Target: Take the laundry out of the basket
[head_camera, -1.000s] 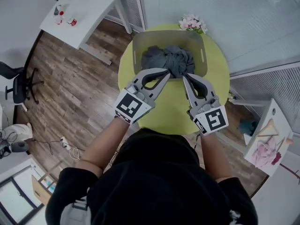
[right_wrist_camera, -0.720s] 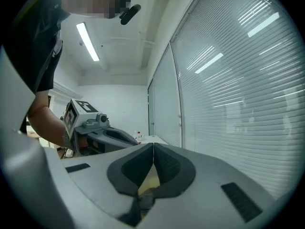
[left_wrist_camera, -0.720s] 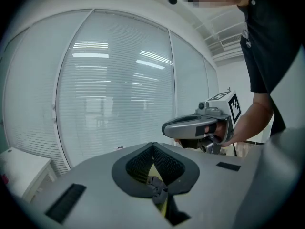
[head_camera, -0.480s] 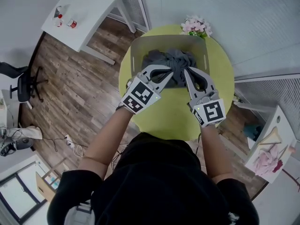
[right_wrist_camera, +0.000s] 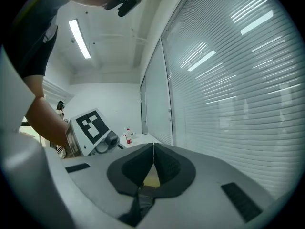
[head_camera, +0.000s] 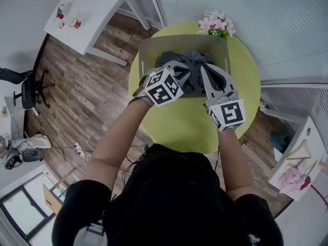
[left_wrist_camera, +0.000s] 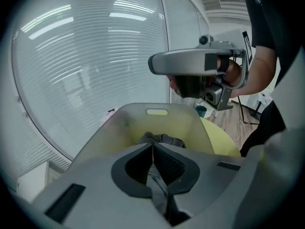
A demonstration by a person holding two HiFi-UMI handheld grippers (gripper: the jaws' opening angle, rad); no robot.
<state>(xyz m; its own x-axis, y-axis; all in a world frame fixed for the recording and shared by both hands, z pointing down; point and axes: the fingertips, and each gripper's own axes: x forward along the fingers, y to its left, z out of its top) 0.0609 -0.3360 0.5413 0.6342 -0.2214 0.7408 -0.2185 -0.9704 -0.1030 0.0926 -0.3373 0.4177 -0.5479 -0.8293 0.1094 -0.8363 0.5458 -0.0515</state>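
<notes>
A grey laundry basket (head_camera: 148, 53) stands on the round yellow-green table (head_camera: 189, 124), with dark grey laundry (head_camera: 197, 60) bunched inside. My left gripper (head_camera: 183, 70) tilts down over the basket's near rim, shut on a fold of the grey cloth (left_wrist_camera: 161, 197). In the left gripper view the gripper (left_wrist_camera: 153, 147) points into the basket (left_wrist_camera: 190, 123), and more laundry (left_wrist_camera: 162, 139) lies beyond. My right gripper (head_camera: 204, 72) is beside it, held nearly level. It is also shut, and a strip of dark cloth (right_wrist_camera: 140, 202) hangs from the right gripper (right_wrist_camera: 153, 148).
Pink flowers (head_camera: 218, 23) sit at the table's far edge behind the basket. A white side table (head_camera: 95, 12) with small bottles stands at the far left, an office chair (head_camera: 23, 88) at the left, and a shelf (head_camera: 294, 163) with pink items at the right.
Both grippers have moved forward to the basket with the cloth still pinched. The left one has dropped and tipped downward, its marker cube now facing up.
</notes>
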